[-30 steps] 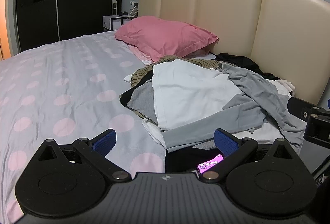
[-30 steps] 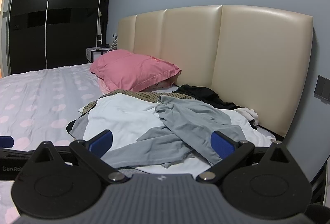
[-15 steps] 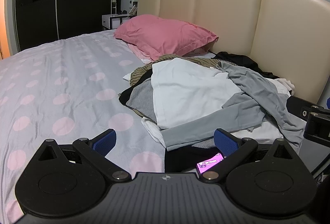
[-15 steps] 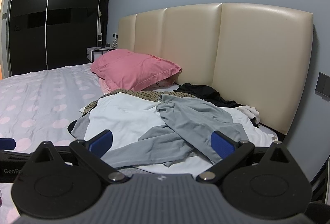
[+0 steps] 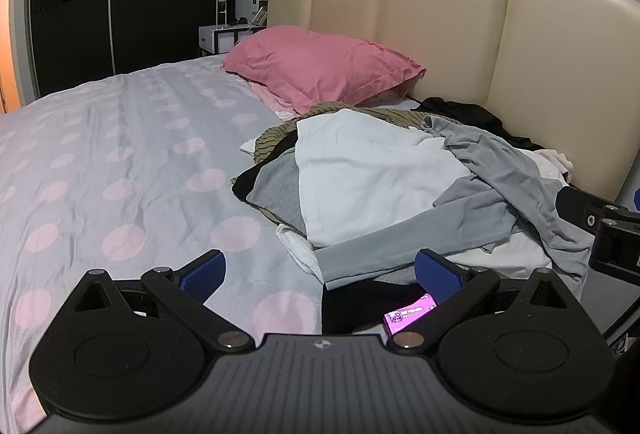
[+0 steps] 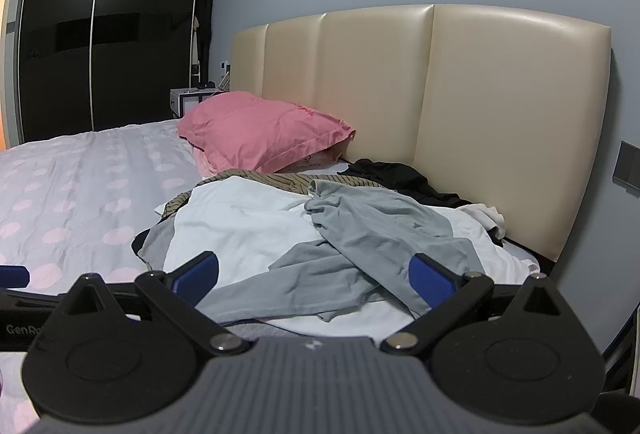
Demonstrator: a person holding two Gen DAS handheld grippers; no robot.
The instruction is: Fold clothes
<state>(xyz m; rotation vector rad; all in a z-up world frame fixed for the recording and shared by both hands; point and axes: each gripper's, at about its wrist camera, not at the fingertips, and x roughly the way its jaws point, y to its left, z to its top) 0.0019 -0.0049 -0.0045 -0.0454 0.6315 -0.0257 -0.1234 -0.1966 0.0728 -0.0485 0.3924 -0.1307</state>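
Both the left gripper (image 5: 320, 272) and right gripper (image 6: 312, 272) are hovering with fingers spread wide, empty, facing the clothes (image 6: 320, 230) lying heaped on the bed (image 5: 120, 154).

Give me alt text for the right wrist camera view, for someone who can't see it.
A heap of unfolded clothes, topped by a grey long-sleeved shirt over a white shirt, lies on a polka-dot bedspread before the right gripper, its blue-padded jaws open and empty. Behind are a pink pillow and a cream padded headboard.
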